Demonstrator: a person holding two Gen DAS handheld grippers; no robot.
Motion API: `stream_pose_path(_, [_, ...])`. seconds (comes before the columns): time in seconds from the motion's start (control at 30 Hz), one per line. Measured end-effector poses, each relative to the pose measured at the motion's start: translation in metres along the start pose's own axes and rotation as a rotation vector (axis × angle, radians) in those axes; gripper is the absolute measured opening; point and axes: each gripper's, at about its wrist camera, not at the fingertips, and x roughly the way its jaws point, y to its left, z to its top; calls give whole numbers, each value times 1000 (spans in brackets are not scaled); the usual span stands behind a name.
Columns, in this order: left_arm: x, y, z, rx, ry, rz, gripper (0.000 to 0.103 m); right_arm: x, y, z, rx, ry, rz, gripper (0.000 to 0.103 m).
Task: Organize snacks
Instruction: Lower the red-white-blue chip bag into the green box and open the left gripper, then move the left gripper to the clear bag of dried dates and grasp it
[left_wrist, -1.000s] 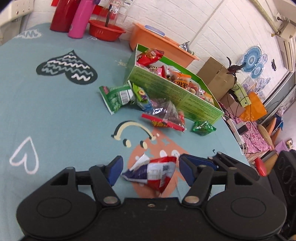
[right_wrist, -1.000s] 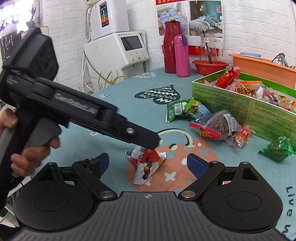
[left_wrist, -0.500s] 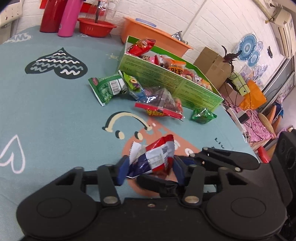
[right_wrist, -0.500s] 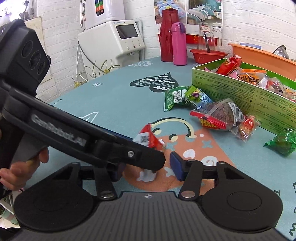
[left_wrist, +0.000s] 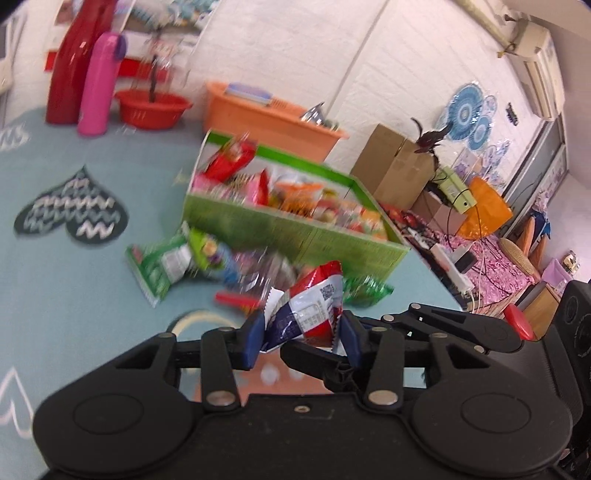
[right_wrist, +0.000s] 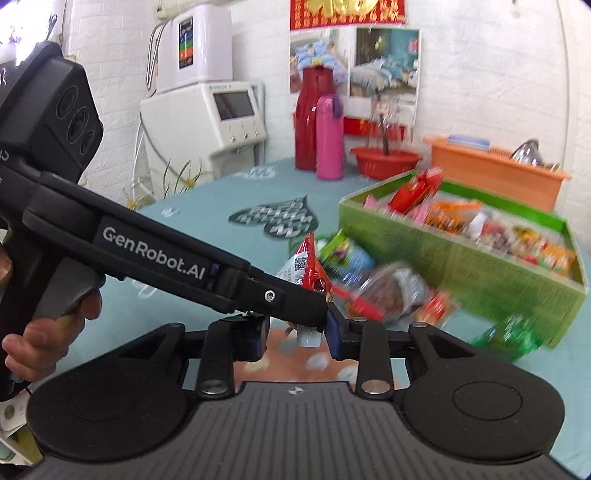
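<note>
With the packet (left_wrist: 308, 314) pinched above the table (left_wrist: 74, 266) by the left tool (left_wrist: 301, 338) while the right tool (right_wrist: 295, 334), just closing, nips its lower edge, it could be torn or dropped short of the box (left_wrist: 295, 229).

Left claw (left_wrist: 301, 338) clamped, right claw (right_wrist: 297, 334) closing

Noted at worktop's (right_wrist: 229, 199) far edge: red thermos (right_wrist: 309, 118) touching pink flask (right_wrist: 328, 137), red bowl (right_wrist: 386, 160) beside them, orange basin (right_wrist: 491, 171) next along. White appliance (right_wrist: 212, 110) against brick wall. Cardboard boxes (left_wrist: 393, 168) beyond worktop.
</note>
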Motion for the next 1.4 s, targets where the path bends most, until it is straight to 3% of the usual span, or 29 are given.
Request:
stream_pose_path(0.37, [32, -7, 71, 75, -90, -34, 64, 15, -42, 46, -39, -132, -98, 55])
stream_pose_path(0.77, [81, 28, 109, 62, -79, -18, 65, 67, -80, 62, -52, -149, -111, 54])
stream_pose_path(0.87, [94, 38, 111, 51, -69, 12, 72, 81, -85, 60, -60, -139, -110, 55])
stream_pose_path(0.9, [99, 42, 110, 50, -65, 35, 82, 88, -86, 59, -65, -136, -112, 56])
stream_pose_path(0.93, [103, 45, 110, 49, -57, 63, 103, 93, -86, 58, -75, -126, -111, 65])
stream_pose_path(0.97, [107, 47, 108, 44, -53, 97, 103, 98, -85, 57, -88, -106, -122, 85])
stream_pose_path(1.03, [106, 51, 105, 36, -60, 131, 103, 102, -81, 52, -116, -94, -165, 103])
stream_pose_path(1.23, [88, 53, 103, 17, -80, 135, 103, 87, -80, 45, -122, -103, -168, 103])
stream_pose_path(1.4, [59, 37, 99, 16, -116, 127, 103, 53, -73, 48, -105, -165, -149, 103])
